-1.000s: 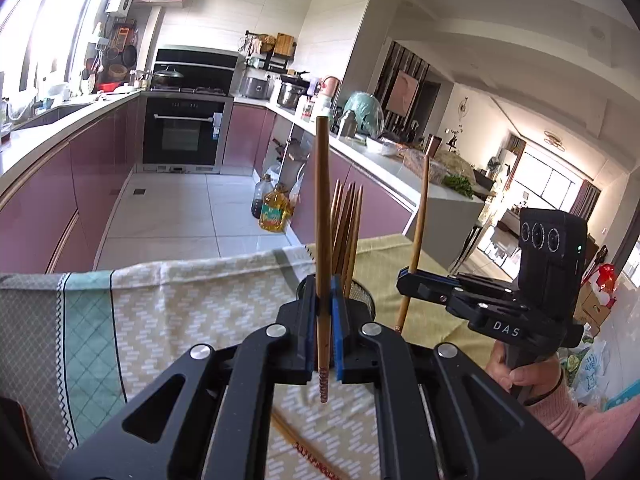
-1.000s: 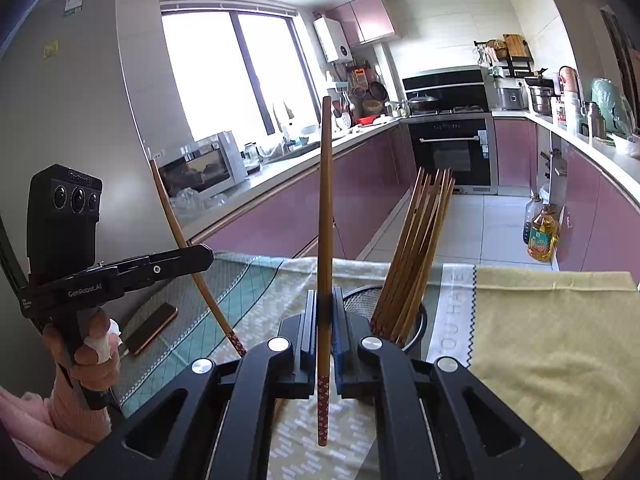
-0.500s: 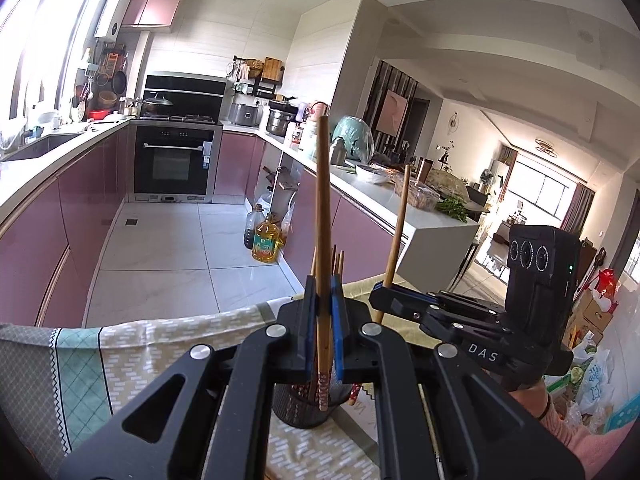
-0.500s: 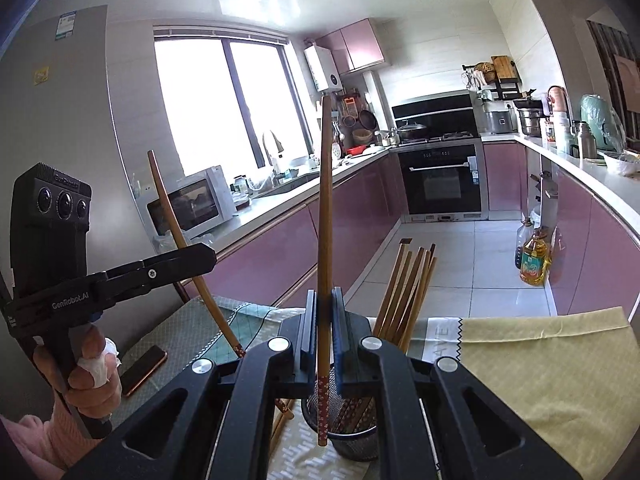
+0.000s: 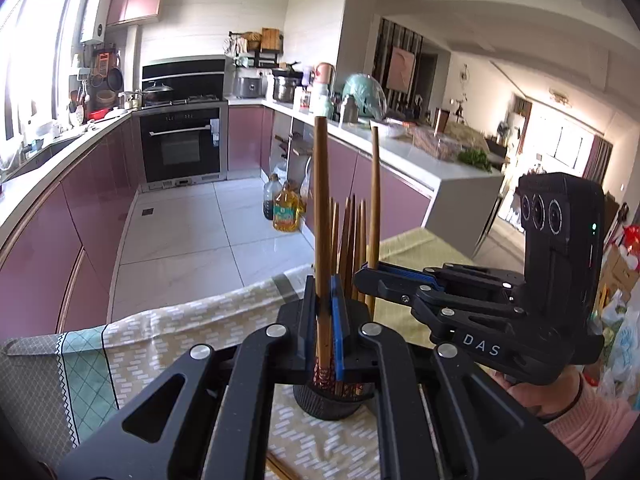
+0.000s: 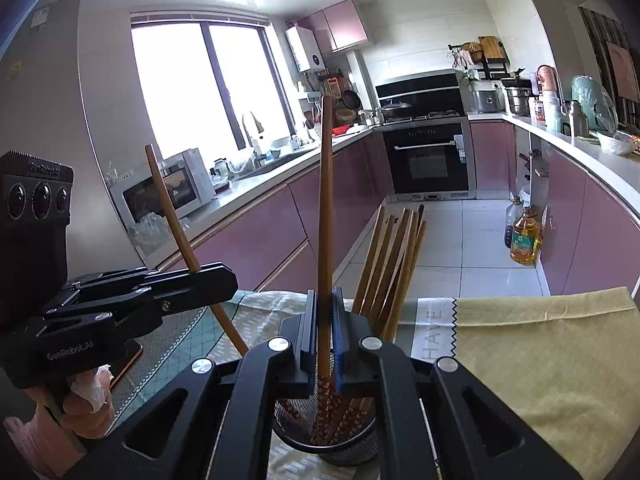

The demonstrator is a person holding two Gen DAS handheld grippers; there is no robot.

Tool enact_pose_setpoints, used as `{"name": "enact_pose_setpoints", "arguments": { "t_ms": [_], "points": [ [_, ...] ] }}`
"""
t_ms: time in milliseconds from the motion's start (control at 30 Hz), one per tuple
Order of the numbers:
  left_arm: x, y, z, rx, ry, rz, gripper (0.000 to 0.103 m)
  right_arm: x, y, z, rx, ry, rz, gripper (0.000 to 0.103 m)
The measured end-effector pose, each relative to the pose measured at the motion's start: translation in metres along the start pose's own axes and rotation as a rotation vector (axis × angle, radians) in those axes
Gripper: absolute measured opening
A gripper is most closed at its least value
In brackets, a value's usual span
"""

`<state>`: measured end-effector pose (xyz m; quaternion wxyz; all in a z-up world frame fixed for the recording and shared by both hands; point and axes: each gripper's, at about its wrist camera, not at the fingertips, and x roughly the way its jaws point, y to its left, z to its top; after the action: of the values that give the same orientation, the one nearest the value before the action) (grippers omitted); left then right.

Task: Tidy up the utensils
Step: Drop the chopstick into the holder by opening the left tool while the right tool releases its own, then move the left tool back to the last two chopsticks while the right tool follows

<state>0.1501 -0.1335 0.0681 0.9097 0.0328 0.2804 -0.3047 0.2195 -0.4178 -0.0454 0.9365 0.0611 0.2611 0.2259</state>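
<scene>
Here, the left tool (image 5: 324, 312) is pinching one long brown wooden chopstick (image 5: 321, 216) upright, its patterned lower tip just at the mouth of the round black mesh holder (image 5: 328, 402) directly below, where other chopsticks already stand. The right tool (image 6: 323, 320) likewise pinches a second brown wooden chopstick (image 6: 325, 216), long axis vertical, its red-patterned tip already inside the holder's rim. The holder stands on the cloth-covered desk (image 6: 520, 360), towards its far edge. Both look equally near; a straight drop should seat each.
</scene>
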Motion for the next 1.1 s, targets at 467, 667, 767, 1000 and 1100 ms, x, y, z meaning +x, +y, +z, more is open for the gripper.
{"name": "enact_pose_setpoints", "arguments": {
  "t_ms": [467, 667, 767, 1000, 1100],
  "points": [
    [0.047, 0.013, -0.014, 0.023, 0.144, 0.019, 0.008, 0.02, -0.012, -0.019, 0.037, 0.114, -0.039, 0.009],
    [0.055, 0.016, -0.016, 0.0, 0.148, 0.025, 0.013, 0.017, -0.014, -0.02, 0.043, 0.104, -0.036, 0.01],
    [0.054, 0.017, -0.017, -0.007, 0.135, 0.029, 0.023, 0.013, -0.013, -0.02, 0.045, 0.094, -0.03, 0.017],
    [0.043, 0.023, -0.027, -0.038, 0.115, 0.022, 0.027, 0.0, -0.006, -0.023, 0.033, 0.073, -0.018, 0.032],
    [0.034, 0.025, -0.034, -0.056, 0.091, 0.04, 0.04, -0.006, 0.0, -0.026, 0.02, 0.067, -0.006, 0.036]
  ]
}}
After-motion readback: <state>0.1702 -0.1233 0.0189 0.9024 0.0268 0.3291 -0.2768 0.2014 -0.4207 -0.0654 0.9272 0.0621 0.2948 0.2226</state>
